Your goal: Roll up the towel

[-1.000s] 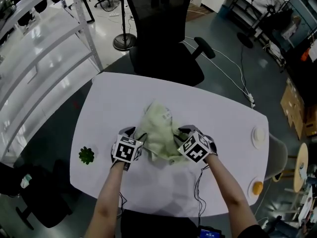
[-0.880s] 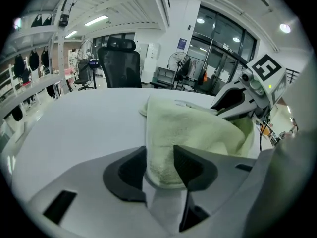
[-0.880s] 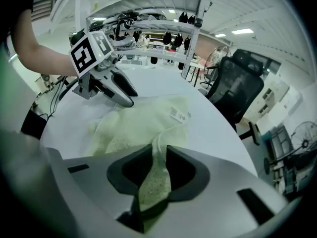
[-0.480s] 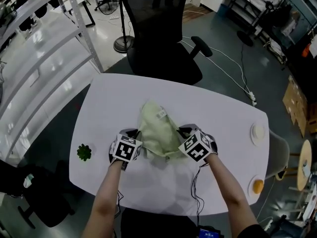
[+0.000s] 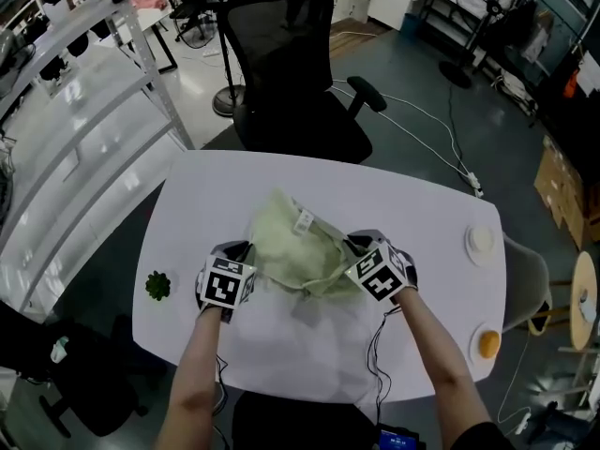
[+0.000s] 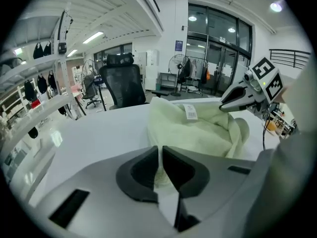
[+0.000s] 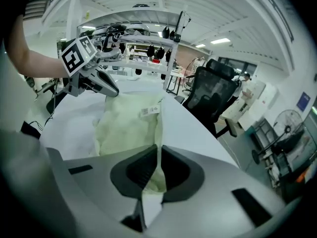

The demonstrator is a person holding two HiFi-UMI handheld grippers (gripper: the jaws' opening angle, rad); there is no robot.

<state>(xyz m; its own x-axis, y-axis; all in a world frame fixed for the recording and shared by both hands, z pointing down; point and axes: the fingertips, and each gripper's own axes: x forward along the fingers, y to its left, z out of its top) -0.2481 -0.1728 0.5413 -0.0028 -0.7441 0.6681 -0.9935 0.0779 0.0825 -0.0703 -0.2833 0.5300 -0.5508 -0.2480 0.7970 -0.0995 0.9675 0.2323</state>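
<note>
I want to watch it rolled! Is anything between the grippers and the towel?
Nothing is. The left gripper and the right gripper have just closed their jaws on the towel, one at each side.

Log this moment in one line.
left claw: just closed, shut on towel | right claw: just closed, shut on towel | towel: bunched, unrolled, on table
</note>
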